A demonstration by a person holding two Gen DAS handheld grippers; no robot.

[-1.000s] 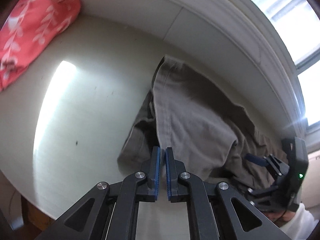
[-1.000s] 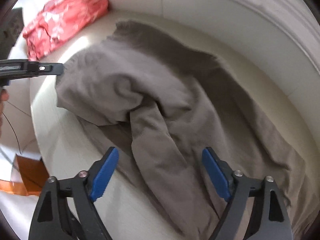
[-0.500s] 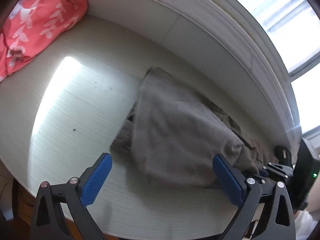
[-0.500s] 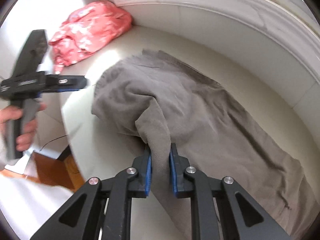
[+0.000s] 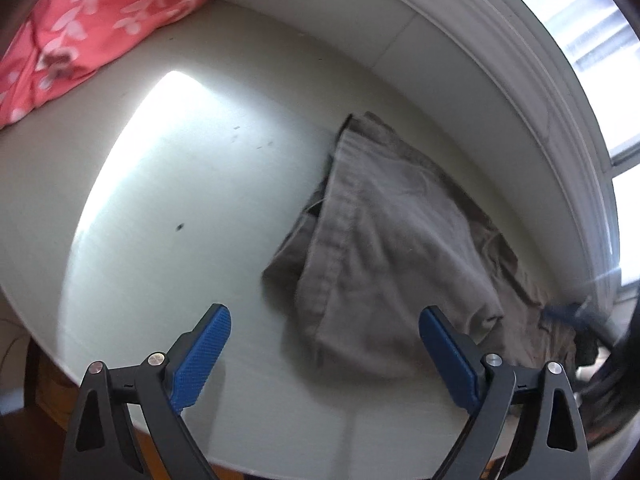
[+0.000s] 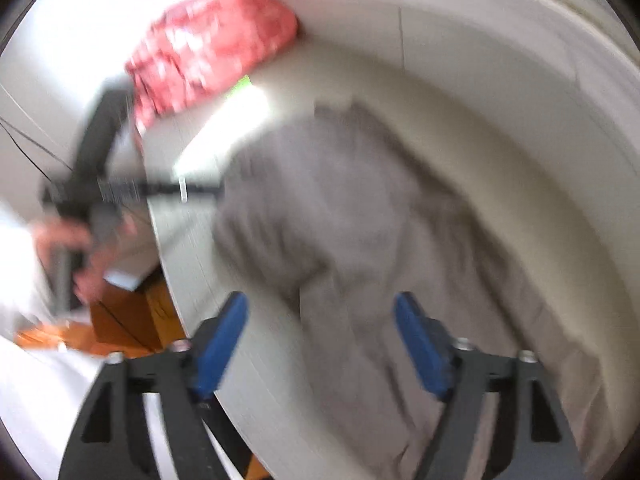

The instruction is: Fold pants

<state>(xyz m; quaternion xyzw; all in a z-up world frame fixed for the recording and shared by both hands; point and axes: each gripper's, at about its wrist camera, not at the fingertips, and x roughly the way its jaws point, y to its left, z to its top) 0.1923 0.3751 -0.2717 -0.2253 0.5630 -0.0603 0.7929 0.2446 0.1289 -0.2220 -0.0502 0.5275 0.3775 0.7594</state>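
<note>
- The table (image 5: 208, 184), pale and round-edged, carries everything; its far edge runs along a white wall (image 5: 460, 92) under a bright window (image 5: 580, 32).
- The pants (image 5: 392, 248), grey-brown, lie rumpled and partly doubled over on the table toward its far edge by the wall, one hemmed band running down the side that faces the table's open middle. In the right wrist view the pants (image 6: 360, 232) spread from the near rim back toward the wall; that picture is blurred.
- A red cloth with white leaf print (image 5: 92, 24) sits bunched at the far left corner of the table, well apart from the pants.
- The left gripper (image 5: 324, 344) hangs above the near edge of the pants, its blue pads wide apart and closing slightly, gripping nothing; cloth shows below the gap but the pads do not touch it.
- The right gripper (image 6: 320, 340) is over the pants near the table's rim, jaws opening, the pads clear of the cloth.
- A hand (image 6: 76, 248) holds the left gripper's handle, beyond the table's rim.
</note>
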